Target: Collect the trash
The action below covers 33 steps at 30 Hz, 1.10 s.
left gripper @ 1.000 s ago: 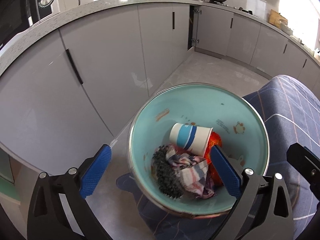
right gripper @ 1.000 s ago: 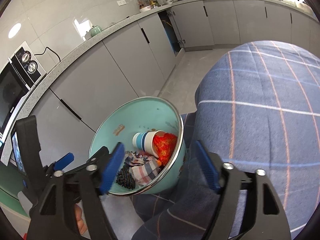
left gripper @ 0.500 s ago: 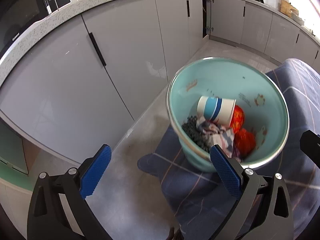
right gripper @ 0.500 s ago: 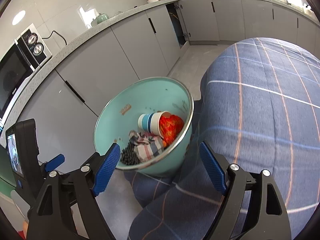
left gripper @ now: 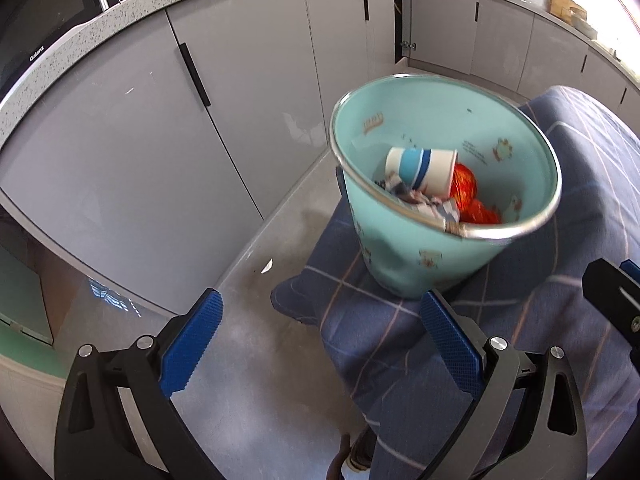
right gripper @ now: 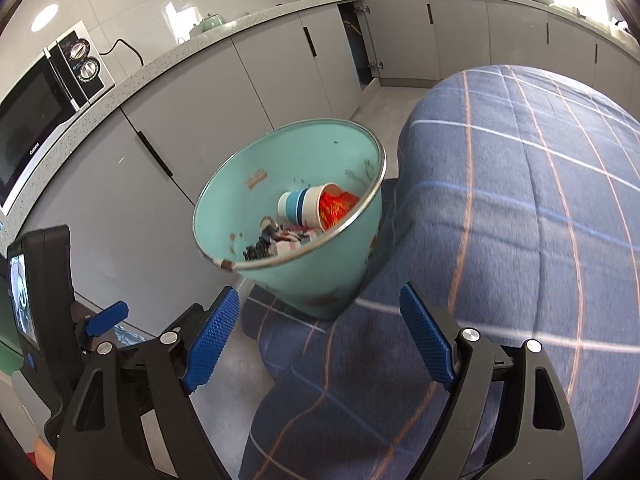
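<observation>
A teal bucket (left gripper: 408, 256) with a metal rim stands on the corner of a table covered with a blue plaid cloth (left gripper: 560, 184). Inside lie a white paper cup with blue stripes (left gripper: 420, 170), an orange-red wrapper (left gripper: 466, 180) and a crumpled striped cloth scrap (left gripper: 436, 206). The bucket (right gripper: 320, 280), the cup (right gripper: 304, 206) and the wrapper (right gripper: 336, 206) also show in the right wrist view. My left gripper (left gripper: 320, 340) is open and empty, below and in front of the bucket. My right gripper (right gripper: 320, 336) is open and empty, just in front of the bucket's base.
Grey kitchen cabinets (left gripper: 160, 140) under a speckled counter curve around behind. A microwave (right gripper: 44, 108) sits on the counter at left. The grey floor (left gripper: 248, 360) lies between cabinets and table. The cloth (right gripper: 520, 240) fills the right side.
Both grippers have pulled back and away from the bucket, which now sits farther off and higher in both views. Both stay open.
</observation>
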Each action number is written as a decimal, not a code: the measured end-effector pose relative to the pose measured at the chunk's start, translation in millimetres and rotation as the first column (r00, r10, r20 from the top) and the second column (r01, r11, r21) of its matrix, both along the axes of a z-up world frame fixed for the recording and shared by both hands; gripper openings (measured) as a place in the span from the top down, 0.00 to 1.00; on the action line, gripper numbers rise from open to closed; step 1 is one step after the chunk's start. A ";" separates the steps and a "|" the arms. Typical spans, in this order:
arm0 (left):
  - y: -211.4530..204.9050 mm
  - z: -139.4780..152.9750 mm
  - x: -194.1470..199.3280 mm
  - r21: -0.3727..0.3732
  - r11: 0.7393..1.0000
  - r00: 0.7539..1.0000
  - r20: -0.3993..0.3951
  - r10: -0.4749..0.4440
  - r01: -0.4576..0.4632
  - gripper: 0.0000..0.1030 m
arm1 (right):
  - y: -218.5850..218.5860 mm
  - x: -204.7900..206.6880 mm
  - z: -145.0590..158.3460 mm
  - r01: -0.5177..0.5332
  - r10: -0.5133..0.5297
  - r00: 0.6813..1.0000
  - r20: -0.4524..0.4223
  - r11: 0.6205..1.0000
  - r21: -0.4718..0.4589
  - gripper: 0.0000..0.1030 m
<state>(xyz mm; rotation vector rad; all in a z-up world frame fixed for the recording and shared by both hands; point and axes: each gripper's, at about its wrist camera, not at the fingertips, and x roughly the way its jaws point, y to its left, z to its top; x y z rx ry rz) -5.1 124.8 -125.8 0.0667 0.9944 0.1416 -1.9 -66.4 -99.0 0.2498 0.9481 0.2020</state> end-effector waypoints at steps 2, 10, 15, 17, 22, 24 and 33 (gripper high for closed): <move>0.3 -1.1 -10.1 -0.006 1.000 1.000 -0.010 -0.001 0.001 0.05 | -1.1 -6.5 0.2 -0.002 0.002 1.000 0.000 1.000 -0.002 0.21; 2.7 5.9 -40.7 -0.036 0.999 1.000 0.016 0.009 -0.008 0.05 | -0.6 -37.2 11.1 -0.006 0.006 1.000 0.031 1.000 -0.009 0.21; 2.7 22.3 -59.4 -0.019 1.000 0.997 0.077 0.007 -0.006 0.05 | 0.6 -53.4 25.3 -0.016 0.017 0.998 0.060 1.000 -0.018 0.21; 2.8 31.4 -67.0 -0.009 1.000 0.994 0.110 0.006 -0.005 0.05 | 0.1 -60.9 32.6 -0.012 0.013 0.997 0.077 1.000 -0.018 0.21; -0.5 64.7 -93.0 0.012 1.000 0.969 0.249 -0.007 0.004 0.05 | -2.3 -75.1 52.0 0.015 -0.011 0.990 0.139 1.000 -0.024 0.21; 0.2 78.5 -100.6 0.020 1.000 0.952 0.305 -0.012 0.006 0.05 | -3.9 -81.9 61.7 0.025 -0.020 0.985 0.172 0.999 -0.027 0.20; 6.9 129.4 -133.3 0.023 1.000 0.862 0.507 -0.017 0.006 0.05 | -7.3 -112.1 108.9 0.074 -0.063 0.938 0.340 0.997 -0.018 0.13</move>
